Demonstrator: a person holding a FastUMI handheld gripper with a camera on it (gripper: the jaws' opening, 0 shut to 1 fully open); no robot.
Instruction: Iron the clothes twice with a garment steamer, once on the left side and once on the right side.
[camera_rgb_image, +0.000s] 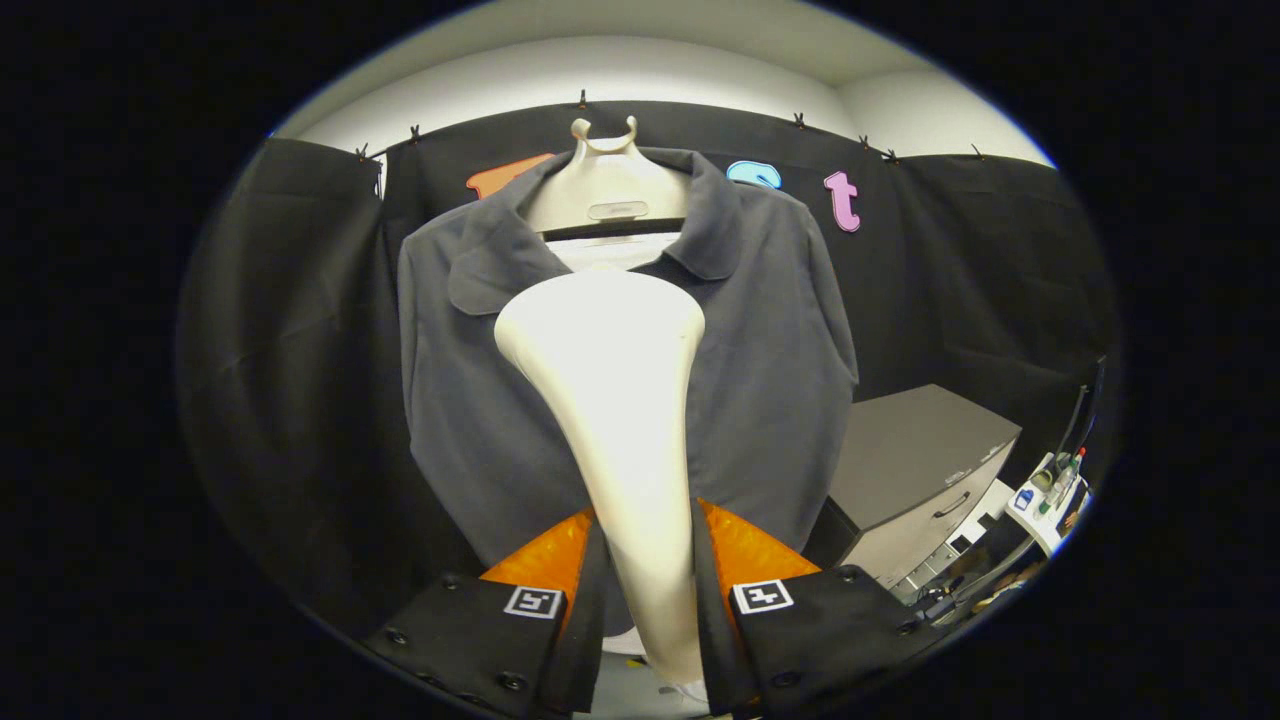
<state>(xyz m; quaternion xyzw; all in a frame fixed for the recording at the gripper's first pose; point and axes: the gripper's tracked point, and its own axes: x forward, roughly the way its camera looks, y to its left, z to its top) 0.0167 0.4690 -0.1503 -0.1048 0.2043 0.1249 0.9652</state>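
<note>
A dark grey collared shirt (770, 380) hangs on a cream hanger (605, 190) against the booth wall, facing me. The cream garment steamer (620, 400) stands upright between my fingers, its handle clamped from both sides and its wide head raised in front of the shirt's chest, just under the collar. My gripper (645, 560) is shut on the steamer's handle. The head hides the middle of the shirt front; whether it touches the cloth I cannot tell.
A grey cabinet with a drawer handle (920, 470) stands to the right of the shirt, lower down. Beyond it sits a small white stand with bottles (1055, 490). Black cloth walls close in the left and back.
</note>
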